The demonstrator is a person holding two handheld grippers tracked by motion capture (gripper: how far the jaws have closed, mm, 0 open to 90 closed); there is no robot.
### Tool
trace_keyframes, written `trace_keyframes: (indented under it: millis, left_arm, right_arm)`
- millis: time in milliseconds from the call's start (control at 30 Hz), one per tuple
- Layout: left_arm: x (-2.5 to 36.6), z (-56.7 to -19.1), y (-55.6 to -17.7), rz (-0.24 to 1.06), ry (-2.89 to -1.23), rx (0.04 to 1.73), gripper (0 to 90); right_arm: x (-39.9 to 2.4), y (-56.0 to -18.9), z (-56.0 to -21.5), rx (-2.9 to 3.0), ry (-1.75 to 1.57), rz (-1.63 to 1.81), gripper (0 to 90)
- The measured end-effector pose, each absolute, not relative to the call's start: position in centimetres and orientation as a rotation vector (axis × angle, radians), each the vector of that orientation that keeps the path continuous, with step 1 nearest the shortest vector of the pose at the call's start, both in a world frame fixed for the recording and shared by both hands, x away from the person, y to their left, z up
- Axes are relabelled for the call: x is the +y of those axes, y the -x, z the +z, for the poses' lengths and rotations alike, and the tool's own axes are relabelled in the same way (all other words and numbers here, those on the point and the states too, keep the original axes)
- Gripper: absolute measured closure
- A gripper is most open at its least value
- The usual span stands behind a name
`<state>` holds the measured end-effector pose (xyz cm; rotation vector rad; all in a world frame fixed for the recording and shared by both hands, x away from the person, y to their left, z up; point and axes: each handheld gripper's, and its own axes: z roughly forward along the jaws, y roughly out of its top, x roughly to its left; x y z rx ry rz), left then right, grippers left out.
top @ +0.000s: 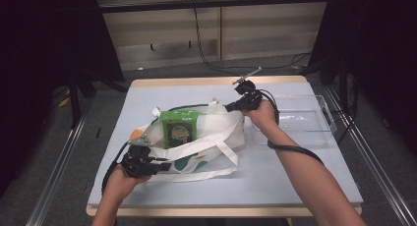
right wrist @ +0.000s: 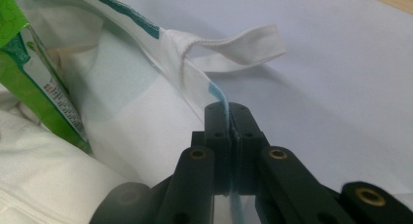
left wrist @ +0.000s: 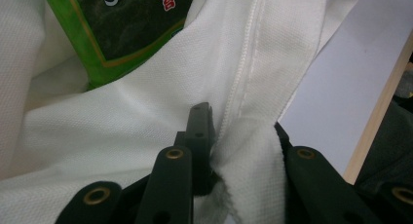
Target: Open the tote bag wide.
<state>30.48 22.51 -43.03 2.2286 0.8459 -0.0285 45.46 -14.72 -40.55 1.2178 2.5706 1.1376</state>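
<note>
A white cloth tote bag point(top: 211, 137) with teal and orange print lies open on the pale blue table point(top: 295, 177). A green snack packet point(top: 180, 127) stands in its mouth, also seen as the green packet point(left wrist: 122, 34) and the green packet point(right wrist: 34, 73). My left gripper point(top: 147, 152) holds the near rim: its jaws are shut on a bunched fold of the bag cloth point(left wrist: 243, 151). My right gripper point(top: 235, 107) pinches the far rim; its jaws are pressed together on the bag's edge point(right wrist: 214, 95).
A clear plastic tray point(top: 322, 119) sits at the table's right, just past my right hand. The bag's white straps point(top: 223, 157) trail over the table's middle, and one strap loop point(right wrist: 243, 41) lies beyond the right gripper. Cables run along the floor behind the table.
</note>
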Motion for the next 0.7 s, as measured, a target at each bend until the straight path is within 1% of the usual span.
trace_keyframes:
  millis: [67, 133, 200, 267, 300, 333, 367, 433, 567, 667, 700]
  left_arm:
    - [22.4, -42.9, -30.5, -0.02, -2.209, 0.848, 68.1]
    - [22.2, -42.7, -30.5, -0.01, -2.228, 0.841, 66.0]
    - [22.1, -42.4, -30.5, -0.03, -2.214, 0.843, 60.6]
    - [22.1, -42.0, -30.5, -0.022, -2.197, 0.849, 55.7]
    - [22.1, -41.7, -30.5, -0.037, -2.179, 0.853, 49.6]
    - [22.1, -41.4, -30.6, -0.035, -2.164, 0.856, 49.6]
    - [22.2, -41.1, -30.6, -0.023, -2.153, 0.861, 46.8]
    - [22.2, -40.5, -30.7, -0.011, -2.151, 0.857, 47.9]
    - [22.5, -39.7, -30.9, 0.028, -2.099, 0.879, 42.4]
    - [22.9, -39.3, -31.2, 0.042, -2.046, 0.898, 42.8]
    - [22.9, -39.2, -31.3, 0.032, -2.038, 0.91, 44.7]
  right_arm:
    - [-14.8, -45.3, -40.4, 2.577, -1.205, 1.14, 87.2]
    - [-14.8, -45.2, -40.4, 2.579, -1.197, 1.152, 87.2]
    - [-14.8, -45.1, -40.4, 2.579, -1.198, 1.152, 87.2]
    - [-14.8, -45.1, -40.4, 2.587, -1.187, 1.147, 87.2]
    - [-14.8, -45.0, -40.3, 2.585, -1.188, 1.143, 87.2]
    - [-14.8, -45.0, -40.3, 2.585, -1.188, 1.143, 87.2]
    - [-14.8, -45.0, -40.2, 2.589, -1.185, 1.141, 87.2]
    - [-14.7, -44.9, -40.1, 2.587, -1.177, 1.142, 87.2]
    - [-14.7, -44.8, -40.0, 2.587, -1.169, 1.14, 87.2]
    - [-14.6, -44.7, -39.9, 2.588, -1.164, 1.131, 87.2]
    - [-14.6, -44.7, -39.8, 2.585, -1.167, 1.134, 87.2]
